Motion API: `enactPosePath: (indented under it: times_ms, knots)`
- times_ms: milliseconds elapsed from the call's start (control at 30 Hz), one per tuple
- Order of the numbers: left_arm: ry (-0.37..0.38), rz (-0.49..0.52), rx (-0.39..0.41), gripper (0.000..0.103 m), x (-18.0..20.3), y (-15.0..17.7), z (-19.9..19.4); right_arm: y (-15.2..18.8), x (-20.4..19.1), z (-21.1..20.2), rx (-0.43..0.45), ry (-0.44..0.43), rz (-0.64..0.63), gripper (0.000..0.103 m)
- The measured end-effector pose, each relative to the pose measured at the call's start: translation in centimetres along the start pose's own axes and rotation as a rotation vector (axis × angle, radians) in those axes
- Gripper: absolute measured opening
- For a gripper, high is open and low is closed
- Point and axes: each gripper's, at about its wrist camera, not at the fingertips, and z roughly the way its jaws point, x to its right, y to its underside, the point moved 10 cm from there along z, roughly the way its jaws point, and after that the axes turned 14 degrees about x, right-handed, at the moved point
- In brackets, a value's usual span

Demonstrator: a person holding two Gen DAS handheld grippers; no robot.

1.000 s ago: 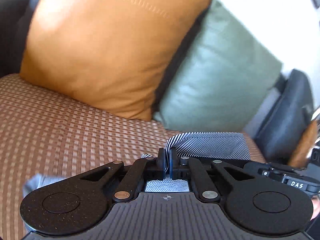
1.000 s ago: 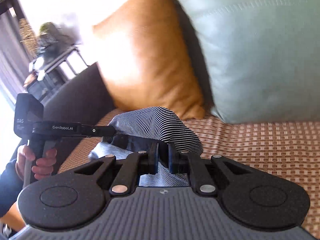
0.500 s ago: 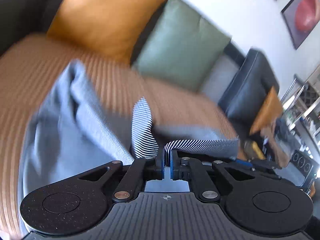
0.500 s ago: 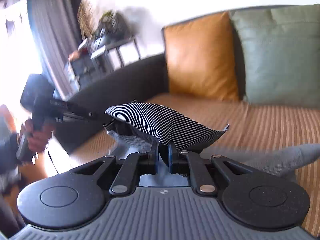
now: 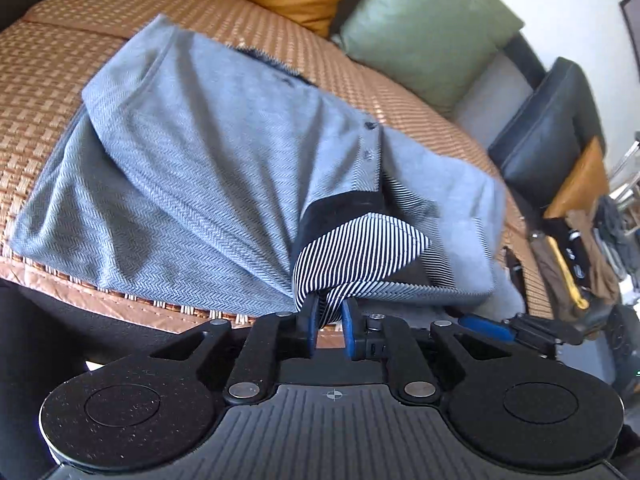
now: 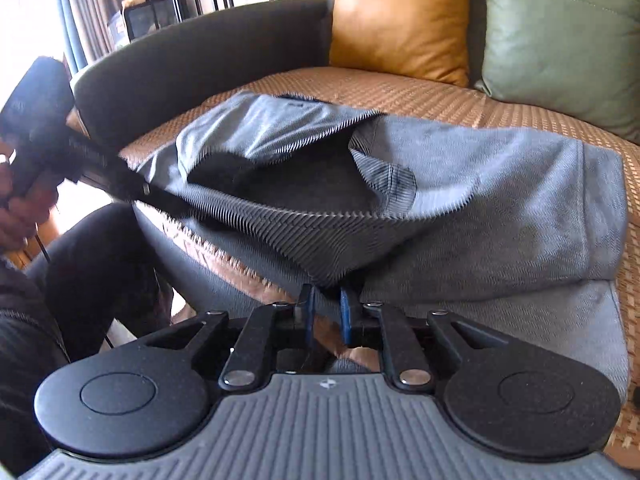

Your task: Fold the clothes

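The grey polo shirt [image 5: 224, 160] lies spread front-up on the woven sofa seat [image 5: 48, 64], its striped collar [image 5: 360, 240] hanging over the near edge. The left tongs [image 5: 329, 320] are opening, collar cloth still between the blue pads but no longer pinched; the right tongs [image 6: 327, 312] are opening too, with the collar's other end at their tips. Both should probably open fully and back straight off, so nothing snags and drags the shirt askew.

Left gripper [image 5: 329, 318]: pitched downward, jaws opening, cloth fold loose between pads. Right gripper [image 6: 326, 312]: pitched downward, jaws opening, fabric edge between pads. Left hand [image 6: 18, 200] wrapped around handle.
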Motion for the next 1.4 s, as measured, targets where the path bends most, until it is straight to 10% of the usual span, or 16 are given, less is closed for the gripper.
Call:
enactPosePath:
  times_ms: [67,233,533,733,1033,1100,1133,1167,1200,1400]
  knots:
    - [0.019,-0.006,-0.002,0.064,0.0,0.1,-0.9,0.3,0.2,-0.9,0.0,0.018,0.011,0.039]
    - [-0.017,-0.055,0.041,0.064,-2.0,0.3,-4.4,0.1,2.3,-3.7,0.05,0.084,0.172,0.042]
    - [-0.304,-0.347,0.346,0.065,-11.0,-7.3,-3.5,-2.4,11.6,-4.9,0.29,0.328,0.653,0.053]
    - [-0.376,-0.416,0.348,0.066,-13.8,-8.6,-1.2,-0.1,17.1,-5.1,0.399,0.461,0.991,0.055]
    - [-0.38,-0.375,0.356,0.068,-14.1,-9.4,-0.3,1.8,19.7,-1.7,0.393,0.485,1.13,0.055]
    - [-0.387,-0.351,0.355,0.063,-13.9,-9.7,0.2,1.5,19.9,-1.2,0.402,0.486,1.131,0.055]
    - [-0.395,-0.337,0.353,0.028,-13.7,-9.8,0.3,0.9,19.7,-1.3,0.412,0.48,1.118,0.054]
    - [-0.403,-0.323,0.35,0.007,-13.5,-9.9,0.4,0.2,19.4,-1.6,0.425,0.471,1.103,0.029]
    - [-0.411,-0.31,0.349,0.007,-13.3,-10.0,0.5,-0.4,19.1,-1.8,0.438,0.462,1.089,0.009]
    - [-0.4,-0.262,0.451,0.002,-11.1,-10.5,-3.3,-4.2,17.0,-4.6,0.508,0.428,0.974,0.008]
